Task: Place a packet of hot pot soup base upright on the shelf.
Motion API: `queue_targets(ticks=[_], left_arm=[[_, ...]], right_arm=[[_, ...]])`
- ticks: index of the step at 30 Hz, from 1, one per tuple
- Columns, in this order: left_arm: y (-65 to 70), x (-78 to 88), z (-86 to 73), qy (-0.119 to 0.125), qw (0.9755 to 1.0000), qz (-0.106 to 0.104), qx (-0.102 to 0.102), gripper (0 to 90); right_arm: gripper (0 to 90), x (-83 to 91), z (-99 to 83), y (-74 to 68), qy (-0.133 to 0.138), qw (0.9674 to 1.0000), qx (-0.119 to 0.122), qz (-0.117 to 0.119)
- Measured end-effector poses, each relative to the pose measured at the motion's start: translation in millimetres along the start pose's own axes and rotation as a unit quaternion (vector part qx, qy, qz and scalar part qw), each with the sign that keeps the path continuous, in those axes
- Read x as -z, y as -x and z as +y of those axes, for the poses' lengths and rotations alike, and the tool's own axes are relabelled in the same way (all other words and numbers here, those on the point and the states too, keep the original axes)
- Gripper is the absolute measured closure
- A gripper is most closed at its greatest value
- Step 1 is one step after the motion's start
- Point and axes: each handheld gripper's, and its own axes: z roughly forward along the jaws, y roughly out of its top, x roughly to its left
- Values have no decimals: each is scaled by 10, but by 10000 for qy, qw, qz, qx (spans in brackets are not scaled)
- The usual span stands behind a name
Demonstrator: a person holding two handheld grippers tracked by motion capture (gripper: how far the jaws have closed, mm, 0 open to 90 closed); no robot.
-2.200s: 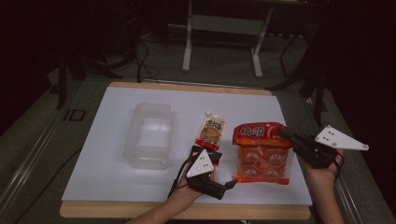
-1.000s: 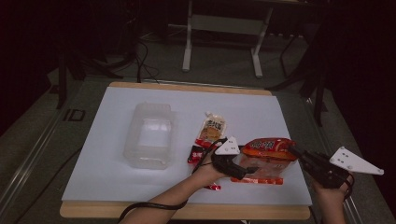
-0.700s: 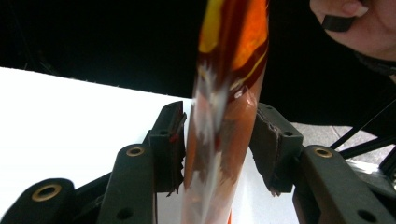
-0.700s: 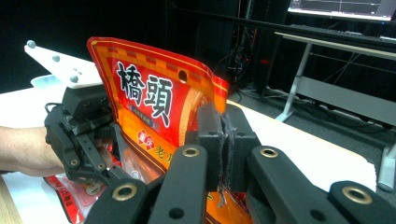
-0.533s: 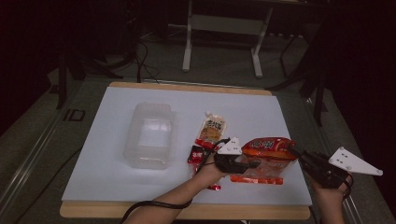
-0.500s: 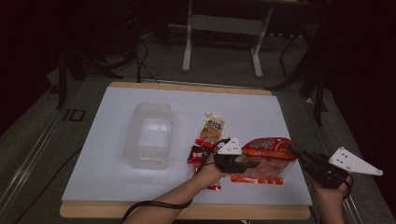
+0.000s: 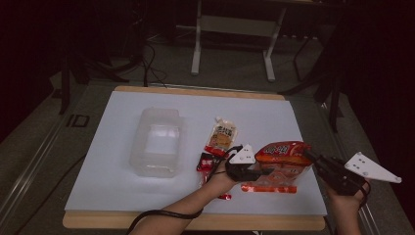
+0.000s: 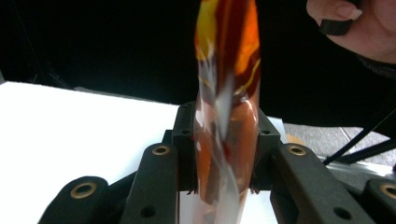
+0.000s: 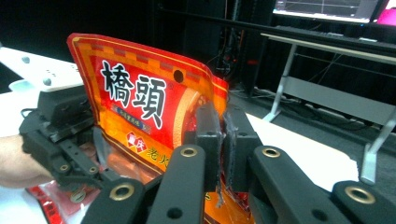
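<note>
Dark floor and metal stand legs surround a pale white tabletop point(image 7: 122, 196) with a wooden rim. Near its front right corner a glossy red and orange snack bag point(image 7: 283, 157) is held up off the surface between both tools, apparently so the two ends can be pulled apart or the bag steadied for opening. The left tool point(image 7: 254, 172) has just been closing its jaws, and in the left gripper view they now pinch the crinkled, partly clear lower edge of the bag point(image 8: 224, 154). The right tool point(image 7: 313, 159) is pressed together on the opposite edge; the right gripper view shows its pads clamped on the thin foil seam point(image 9: 223, 154). Left of the bag lie a small red packet point(image 7: 205, 160) and a cream spouted pouch point(image 7: 223, 135), both flat on the tabletop. Farther left, toward the middle, sits a clear plastic box point(image 7: 156, 142), rectangular with rounded corners, likely waiting to receive things.
</note>
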Motion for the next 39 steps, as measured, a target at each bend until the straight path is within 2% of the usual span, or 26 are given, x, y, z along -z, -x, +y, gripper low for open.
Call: queue_targets(ticks=[3,7,10,16,21,23,27,30,36,39], left_arm=[[4,25,40,55,10000,-39,25,712],[23,70,96,140,9998,65,-103,713],[14,111,157,223,9996,101,-120,713],[33,182,321,364,9991,111,-213,713],[22,256,437,516,9983,194,-197,713],[3,310,494,599,9978,246,-162,713],[-47,452,593,681,9965,430,-203,713],[-99,594,651,752,9953,579,-182,713],[-193,921,752,907,9911,950,-218,713],[-242,1077,784,1028,9879,1150,-158,712]], right_arm=[[834,4,56,6,23,10000,7,-26],[770,20,111,23,98,9999,-57,-20],[693,41,161,24,210,9997,-106,-57],[468,56,250,-16,369,9992,-112,-78],[389,83,322,-72,508,9986,-73,-89],[312,92,354,-107,581,9982,-68,-100],[190,73,387,-158,547,9982,-52,-231],[147,50,401,-200,546,9984,-2,-129],[135,2,391,-262,631,9980,-24,76],[134,-34,372,-281,553,9984,23,120]])
